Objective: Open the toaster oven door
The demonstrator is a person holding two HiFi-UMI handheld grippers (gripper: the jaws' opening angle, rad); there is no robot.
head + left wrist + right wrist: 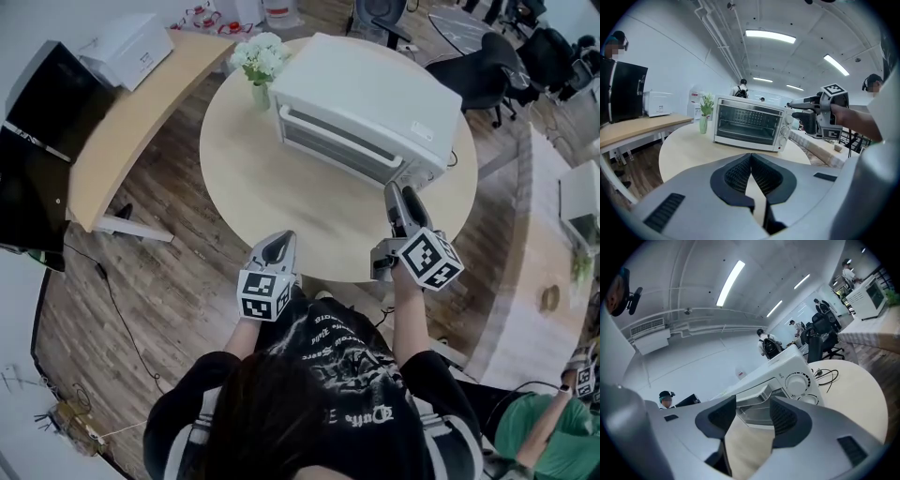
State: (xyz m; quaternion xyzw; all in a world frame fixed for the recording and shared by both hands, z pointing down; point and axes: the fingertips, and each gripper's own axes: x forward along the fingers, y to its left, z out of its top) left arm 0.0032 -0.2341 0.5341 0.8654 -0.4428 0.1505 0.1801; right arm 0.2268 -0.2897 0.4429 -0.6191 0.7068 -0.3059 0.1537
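A white toaster oven (361,103) stands on the round light-wood table (253,178) with its glass door (747,124) closed and its knobs (784,131) on the right side. My right gripper (395,190) hovers just in front of the oven's right front corner. In the right gripper view it (753,401) is open and empty, and the door handle (757,394) shows beyond the gap. My left gripper (278,240) stays back at the table's near edge; its (751,157) pads meet with nothing between them.
A vase of white flowers (260,61) stands left of the oven. A power cable (827,375) lies on the table by the oven's side. A curved wooden desk (131,112) with a white appliance (127,47) is at the left, office chairs (487,75) behind.
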